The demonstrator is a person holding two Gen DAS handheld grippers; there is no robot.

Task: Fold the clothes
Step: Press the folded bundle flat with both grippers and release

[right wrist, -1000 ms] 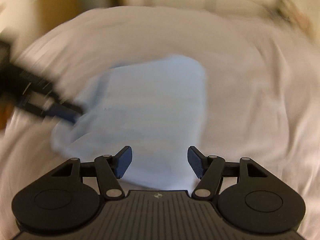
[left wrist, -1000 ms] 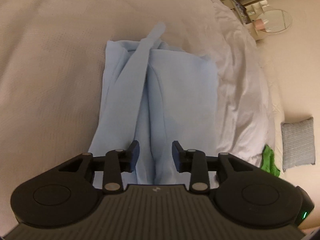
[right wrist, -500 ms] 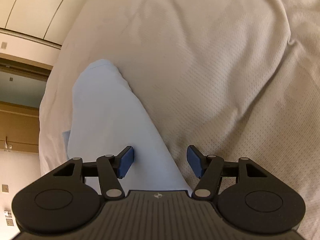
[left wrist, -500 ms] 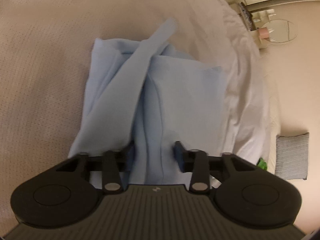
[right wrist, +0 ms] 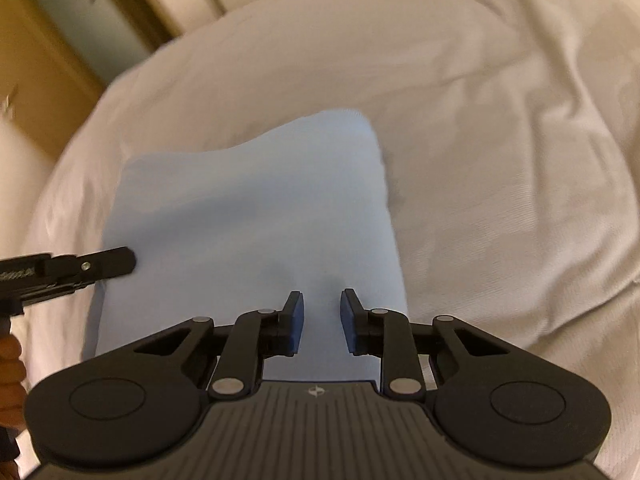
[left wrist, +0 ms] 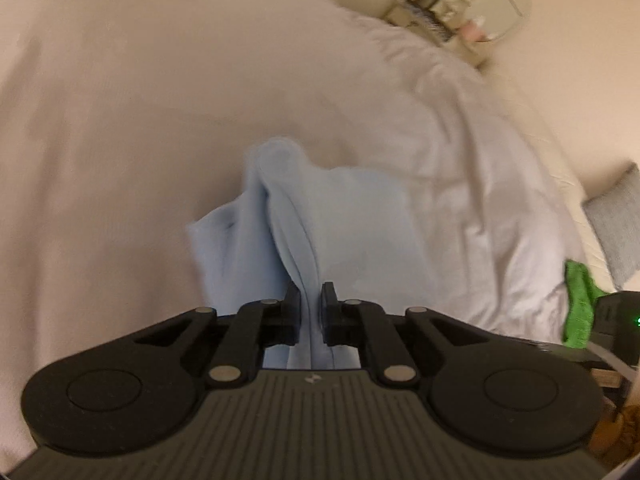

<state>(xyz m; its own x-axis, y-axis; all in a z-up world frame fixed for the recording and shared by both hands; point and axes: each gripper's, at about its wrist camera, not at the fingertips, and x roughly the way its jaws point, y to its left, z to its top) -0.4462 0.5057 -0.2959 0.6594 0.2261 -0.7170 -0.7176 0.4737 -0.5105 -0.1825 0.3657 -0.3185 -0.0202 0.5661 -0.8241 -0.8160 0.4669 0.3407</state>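
Note:
A light blue garment (left wrist: pixel 352 220), partly folded, lies bunched on the white bed cover (left wrist: pixel 120 120). My left gripper (left wrist: pixel 311 308) is shut on a raised ridge of its near edge, and the fabric runs up between the pads. In the right wrist view the garment (right wrist: pixel 248 208) shows as a smooth broad panel. My right gripper (right wrist: pixel 321 316) has its pads drawn in close on the cloth at the near edge. The left gripper (right wrist: pixel 128 258) enters that view from the left, at the garment's left border.
A green cloth (left wrist: pixel 578 300) and a grey cushion (left wrist: pixel 616 224) lie off the bed's right side. A small table with a round mirror (left wrist: pixel 472 20) stands beyond. Wooden doors (right wrist: pixel 40 80) are at the far left, and a hand (right wrist: pixel 10 364) holds the left gripper.
Both grippers have gone from open to shut on the garment's near edge. The garment now looks shorter and more bunched, and its long strip no longer shows.

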